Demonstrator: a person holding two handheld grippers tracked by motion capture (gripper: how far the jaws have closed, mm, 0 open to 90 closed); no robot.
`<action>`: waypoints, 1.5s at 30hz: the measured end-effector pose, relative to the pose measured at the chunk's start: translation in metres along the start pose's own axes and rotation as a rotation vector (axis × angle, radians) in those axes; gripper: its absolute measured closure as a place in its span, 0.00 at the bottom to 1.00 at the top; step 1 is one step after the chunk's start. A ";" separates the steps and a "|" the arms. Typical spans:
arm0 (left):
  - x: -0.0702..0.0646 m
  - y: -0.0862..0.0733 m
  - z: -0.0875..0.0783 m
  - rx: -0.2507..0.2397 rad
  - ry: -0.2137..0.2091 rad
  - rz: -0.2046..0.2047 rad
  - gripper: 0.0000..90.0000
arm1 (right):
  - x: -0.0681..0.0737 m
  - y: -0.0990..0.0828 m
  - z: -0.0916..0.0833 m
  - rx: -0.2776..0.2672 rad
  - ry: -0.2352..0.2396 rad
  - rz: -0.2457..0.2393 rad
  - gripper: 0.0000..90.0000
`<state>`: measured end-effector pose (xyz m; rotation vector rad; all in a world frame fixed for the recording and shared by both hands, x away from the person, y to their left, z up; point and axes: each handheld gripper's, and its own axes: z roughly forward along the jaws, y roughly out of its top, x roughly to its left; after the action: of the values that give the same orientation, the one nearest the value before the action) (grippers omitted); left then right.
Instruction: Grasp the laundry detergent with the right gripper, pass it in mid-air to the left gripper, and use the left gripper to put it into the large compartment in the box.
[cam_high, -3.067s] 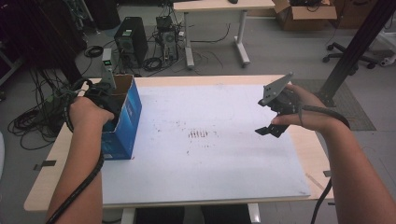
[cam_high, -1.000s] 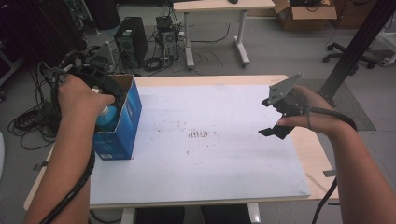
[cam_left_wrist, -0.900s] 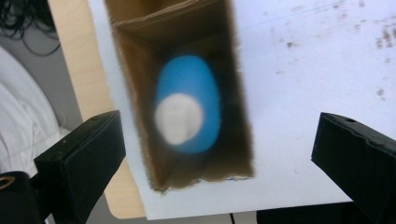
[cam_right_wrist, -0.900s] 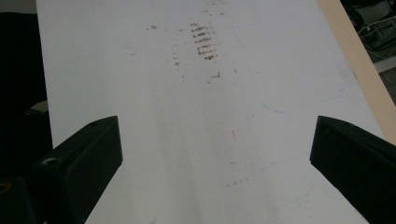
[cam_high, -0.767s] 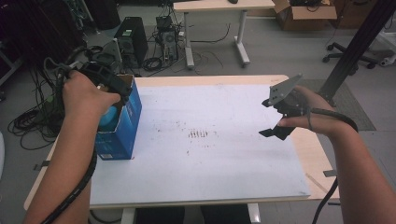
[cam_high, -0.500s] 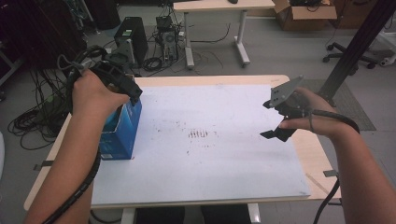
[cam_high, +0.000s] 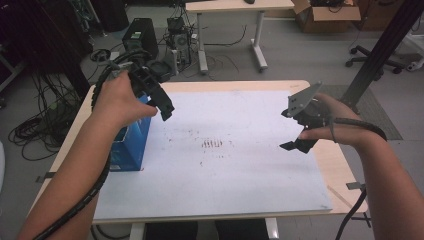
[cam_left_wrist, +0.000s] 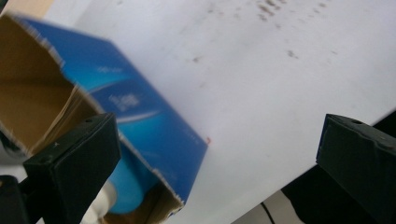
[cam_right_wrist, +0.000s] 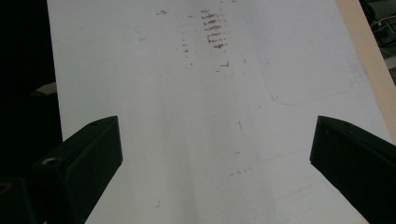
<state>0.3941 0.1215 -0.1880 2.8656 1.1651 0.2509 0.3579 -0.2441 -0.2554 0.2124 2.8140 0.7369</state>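
left gripper (cam_high: 162, 107) is up off the blue box (cam_high: 131, 145), jaws spread wide after just opening, nothing between them. in the left gripper view that box (cam_left_wrist: 140, 121) sits under the left jaw, open top showing a light blue bottle (cam_left_wrist: 128, 196) lying inside. the box stands at the left edge of the table (cam_high: 240, 85), just below and left of the gripper. right gripper (cam_high: 300, 142) hangs well right of the box, jaws wide apart and empty over the white sheet (cam_right_wrist: 201, 116).
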 end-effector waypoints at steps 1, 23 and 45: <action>0.000 0.000 0.000 0.000 0.000 0.000 0.00 | 0.000 0.000 0.000 0.000 0.000 0.000 0.03; -0.029 0.014 0.011 0.034 -0.150 0.486 0.00 | 0.003 0.022 0.007 0.069 0.039 -0.043 0.03; -0.050 0.043 0.048 0.067 -0.169 0.672 0.00 | -0.015 0.025 0.028 0.151 0.120 -0.069 0.03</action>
<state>0.3961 0.0575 -0.2375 3.1538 0.1575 -0.0211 0.3817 -0.2122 -0.2637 0.0981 2.9768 0.5399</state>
